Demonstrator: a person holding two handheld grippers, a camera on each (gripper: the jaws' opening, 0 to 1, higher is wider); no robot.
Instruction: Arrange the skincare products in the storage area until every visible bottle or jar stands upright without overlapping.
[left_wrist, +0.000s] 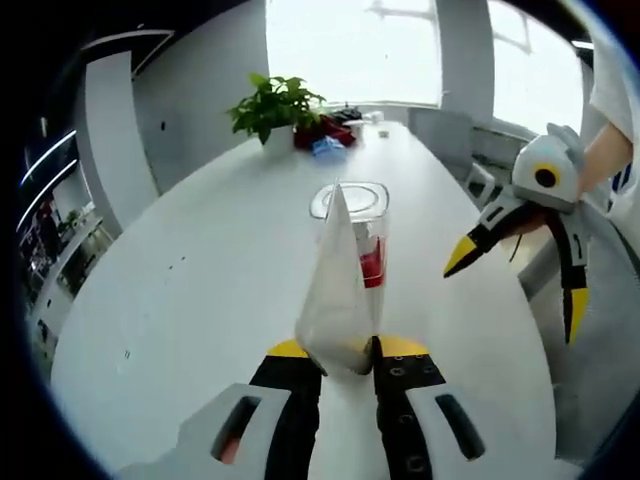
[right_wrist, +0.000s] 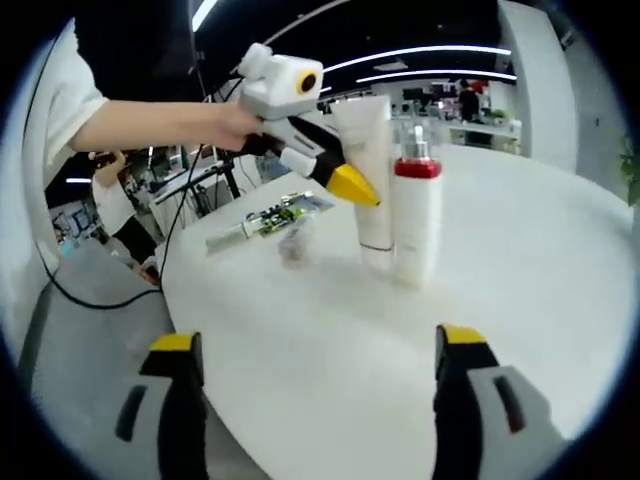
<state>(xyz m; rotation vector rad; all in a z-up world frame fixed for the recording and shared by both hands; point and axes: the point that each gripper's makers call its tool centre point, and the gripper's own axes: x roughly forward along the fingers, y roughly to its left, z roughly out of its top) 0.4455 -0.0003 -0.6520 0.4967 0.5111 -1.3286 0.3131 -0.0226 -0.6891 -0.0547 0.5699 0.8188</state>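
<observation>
The left gripper (left_wrist: 347, 352) pinched a smooth white tube (left_wrist: 338, 290) upright; the right gripper (right_wrist: 318, 352) gaped wide, near a red-collared pump bottle (right_wrist: 416, 220).

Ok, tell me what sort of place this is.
Probably an office meeting area: a long white table with a potted plant by big windows, and desks with monitors under ceiling strip lights.

In the left gripper view the white tube (left_wrist: 338, 290) covers most of the red-capped bottle (left_wrist: 371, 262) and the front of the clear container (left_wrist: 350, 200) behind it. The small things beside the plant (left_wrist: 275, 105) are too blurred to name. In the right gripper view the label on the flat tube (right_wrist: 270, 222) is unreadable, and the small jar (right_wrist: 294, 245) is blurred.
</observation>
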